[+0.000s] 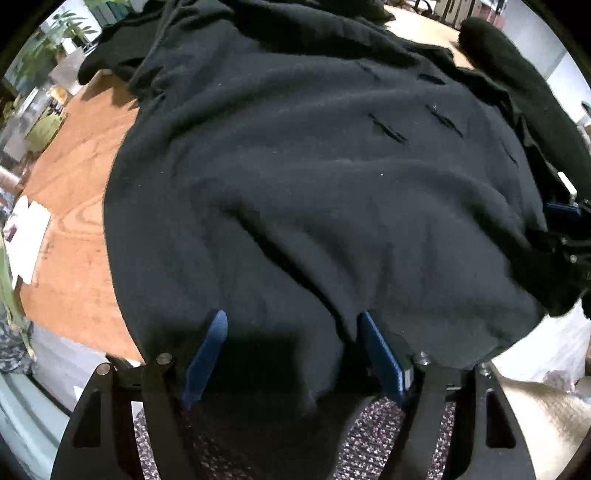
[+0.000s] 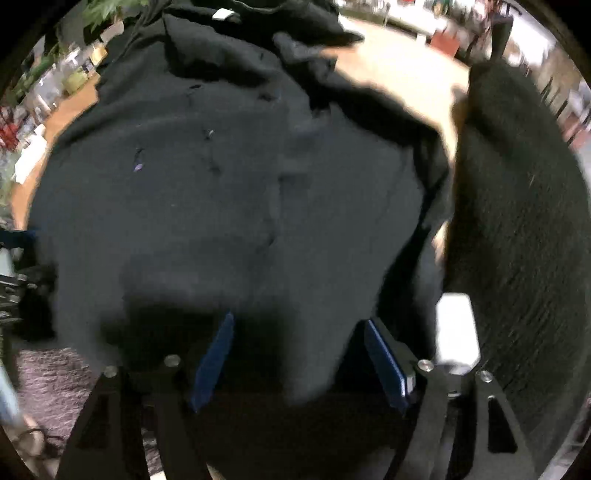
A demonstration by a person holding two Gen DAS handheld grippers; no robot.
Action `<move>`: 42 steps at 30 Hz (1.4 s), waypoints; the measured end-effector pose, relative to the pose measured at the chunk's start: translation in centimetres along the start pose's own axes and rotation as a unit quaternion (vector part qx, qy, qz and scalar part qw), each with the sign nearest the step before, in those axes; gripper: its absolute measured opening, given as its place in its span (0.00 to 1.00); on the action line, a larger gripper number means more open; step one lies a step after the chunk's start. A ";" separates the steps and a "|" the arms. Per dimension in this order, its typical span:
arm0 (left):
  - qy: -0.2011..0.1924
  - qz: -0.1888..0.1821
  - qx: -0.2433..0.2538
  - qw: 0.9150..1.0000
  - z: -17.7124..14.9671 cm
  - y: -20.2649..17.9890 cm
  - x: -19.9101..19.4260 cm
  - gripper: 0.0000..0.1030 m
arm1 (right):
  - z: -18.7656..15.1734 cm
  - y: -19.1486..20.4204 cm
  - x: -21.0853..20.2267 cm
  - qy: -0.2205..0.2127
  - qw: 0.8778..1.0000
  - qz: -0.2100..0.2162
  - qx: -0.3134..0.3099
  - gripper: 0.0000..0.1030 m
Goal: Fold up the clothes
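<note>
A black garment [image 1: 295, 192] is seen spread over a wooden table [image 1: 77, 229], its near hem hanging off the edge at six o'clock in both wrist views. The left gripper [image 1: 291, 358] is held with jaws wide apart, cloth lying between the blue pads but not pinched. The right gripper [image 2: 299, 362] is likewise spread – nothing is gripped, though blur makes this less certain. A fold seems about to be started; the hem must next be pinched by both. A white tag [image 2: 221, 14] at twelve o'clock cannot be read.
</note>
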State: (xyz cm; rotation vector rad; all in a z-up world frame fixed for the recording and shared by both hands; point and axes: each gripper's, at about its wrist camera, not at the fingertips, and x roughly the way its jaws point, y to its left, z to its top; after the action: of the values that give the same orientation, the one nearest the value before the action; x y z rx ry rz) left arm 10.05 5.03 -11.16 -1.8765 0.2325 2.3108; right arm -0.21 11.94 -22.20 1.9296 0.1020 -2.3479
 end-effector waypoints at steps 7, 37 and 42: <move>0.086 -0.020 -0.014 0.996 -4.1 2.7 1.8 0.60 | -5.5 2.5 -0.3 0.055 0.997 0.007 -0.061 0.74; 0.071 -0.003 -0.093 0.993 8.5 8.1 -0.2 0.28 | 9.4 -8.7 -0.9 -0.057 0.986 -0.092 0.124 0.51; 0.013 0.013 -0.089 0.996 15.3 8.3 -2.5 0.29 | 12.5 -6.3 -4.1 -0.125 0.990 0.013 0.056 0.39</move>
State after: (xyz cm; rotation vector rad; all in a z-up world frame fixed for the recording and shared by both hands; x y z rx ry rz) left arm -5.84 0.21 -5.43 -1.9963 0.0540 2.3969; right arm -12.33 16.91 -15.78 1.6497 -0.0765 -2.6059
